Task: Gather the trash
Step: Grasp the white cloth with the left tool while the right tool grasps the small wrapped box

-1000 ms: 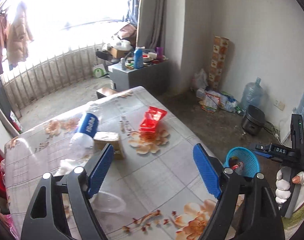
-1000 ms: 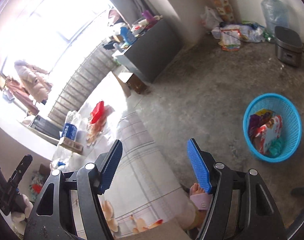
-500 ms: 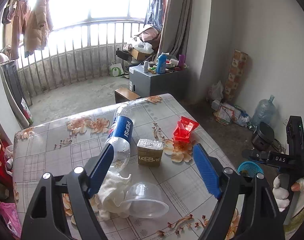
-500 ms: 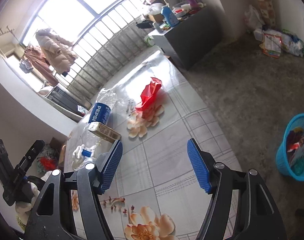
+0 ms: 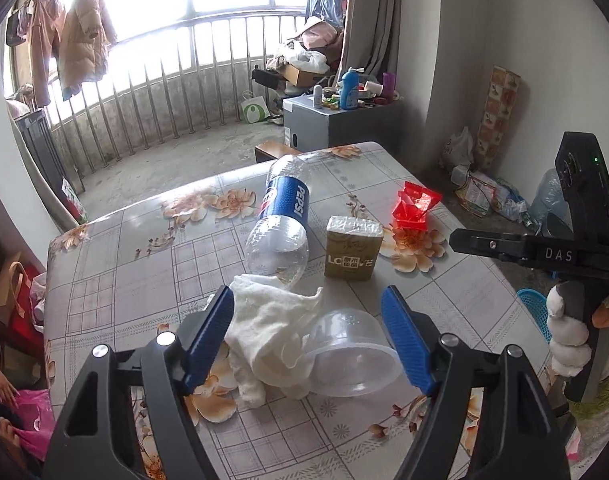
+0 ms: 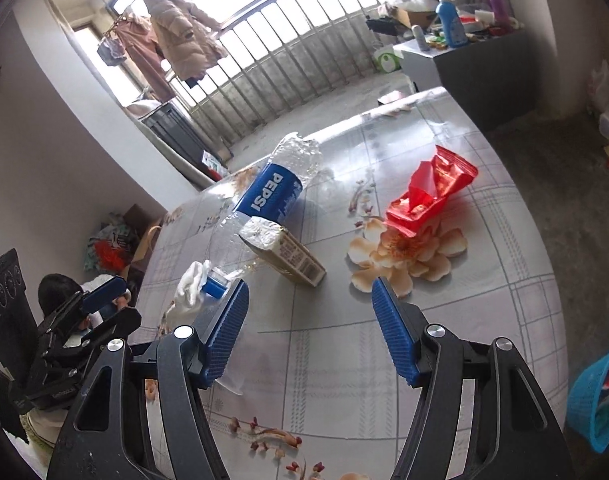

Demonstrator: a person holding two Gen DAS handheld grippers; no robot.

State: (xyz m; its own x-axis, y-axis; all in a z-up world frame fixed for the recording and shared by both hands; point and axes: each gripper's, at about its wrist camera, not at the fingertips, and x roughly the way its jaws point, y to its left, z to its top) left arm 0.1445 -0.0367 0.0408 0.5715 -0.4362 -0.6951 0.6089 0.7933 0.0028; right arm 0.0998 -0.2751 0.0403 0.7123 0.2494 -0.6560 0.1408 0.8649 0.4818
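On the flower-patterned table (image 5: 116, 264) lie a crushed Pepsi bottle (image 5: 282, 216), a small tan carton (image 5: 353, 253), a red wrapper (image 5: 414, 206), a white crumpled tissue (image 5: 270, 332) and a clear plastic bowl (image 5: 350, 354) on its side. My left gripper (image 5: 308, 332) is open, its blue pads either side of the tissue and bowl, just above them. My right gripper (image 6: 310, 326) is open and empty above the table, near the carton (image 6: 292, 256), with the bottle (image 6: 270, 194) and wrapper (image 6: 426, 194) beyond.
A blue trash basket (image 6: 598, 398) with trash stands on the floor right of the table; its rim shows in the left wrist view (image 5: 534, 308). A grey cabinet (image 5: 336, 124) with bottles stands behind. A person sits at the table's left (image 6: 58, 290).
Both grippers have swung from the floor and basket side back over the table. The left one has come down close over the tissue and bowl. Both stay open.
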